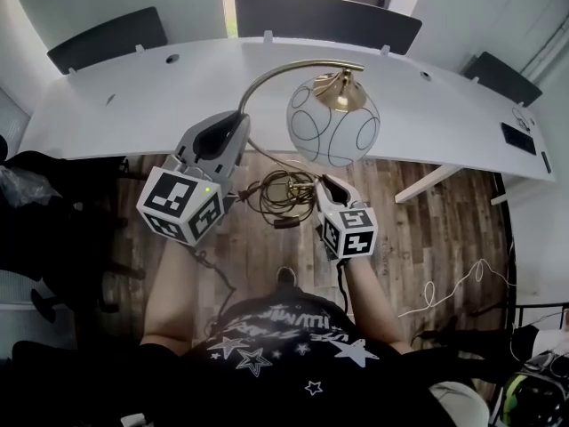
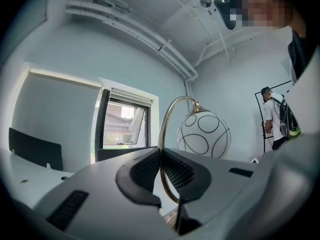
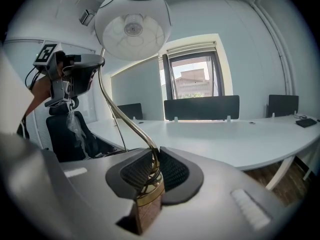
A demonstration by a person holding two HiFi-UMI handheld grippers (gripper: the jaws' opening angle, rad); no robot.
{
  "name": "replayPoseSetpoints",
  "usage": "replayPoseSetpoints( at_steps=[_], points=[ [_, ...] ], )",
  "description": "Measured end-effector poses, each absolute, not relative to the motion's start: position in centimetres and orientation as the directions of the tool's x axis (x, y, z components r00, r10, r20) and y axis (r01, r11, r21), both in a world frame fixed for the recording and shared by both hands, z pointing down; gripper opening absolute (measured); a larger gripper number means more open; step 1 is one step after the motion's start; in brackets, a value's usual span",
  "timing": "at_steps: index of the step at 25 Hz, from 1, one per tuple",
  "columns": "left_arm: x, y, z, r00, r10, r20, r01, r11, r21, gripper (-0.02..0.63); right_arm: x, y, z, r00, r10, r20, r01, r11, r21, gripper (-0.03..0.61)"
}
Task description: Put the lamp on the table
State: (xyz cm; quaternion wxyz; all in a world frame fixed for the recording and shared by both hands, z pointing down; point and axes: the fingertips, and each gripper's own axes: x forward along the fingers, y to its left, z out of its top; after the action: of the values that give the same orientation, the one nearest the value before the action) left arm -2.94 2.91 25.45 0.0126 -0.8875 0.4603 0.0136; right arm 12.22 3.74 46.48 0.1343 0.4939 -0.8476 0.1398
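Pale walls (image 2: 60, 54), a bright window (image 3: 192, 86) and a wood-plank floor (image 1: 444, 212).

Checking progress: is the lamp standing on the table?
No, the left gripper and right gripper hold the lamp in the air, short of the table.

No legible text; only square markers (image 1: 182, 205) on left gripper (image 1: 236, 123) and right gripper (image 1: 324, 183); shirt print (image 1: 280, 327) unreadable.

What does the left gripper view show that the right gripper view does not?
Only the left gripper view: a person with a backpack standing far right, and the globe shade seen side-on. Only the right gripper view: a black chair, wood floor, the bulb inside the shade, a brown block under the brass stem. Both: jaws clamped on that stem, the window, the white table.
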Motion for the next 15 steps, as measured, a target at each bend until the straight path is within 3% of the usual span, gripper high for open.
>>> replayPoseSetpoints(
  at_steps=[15],
  points=[
    [-2.0, -0.8, 27.1, 0.5, -0.866, -0.017, -0.866, -0.499, -0.032, 0.031, 13.1, -2.0, 48.1, -0.544, -0.755, 0.365, -0.83, 0.547, -0.105, 0.044]
  ],
)
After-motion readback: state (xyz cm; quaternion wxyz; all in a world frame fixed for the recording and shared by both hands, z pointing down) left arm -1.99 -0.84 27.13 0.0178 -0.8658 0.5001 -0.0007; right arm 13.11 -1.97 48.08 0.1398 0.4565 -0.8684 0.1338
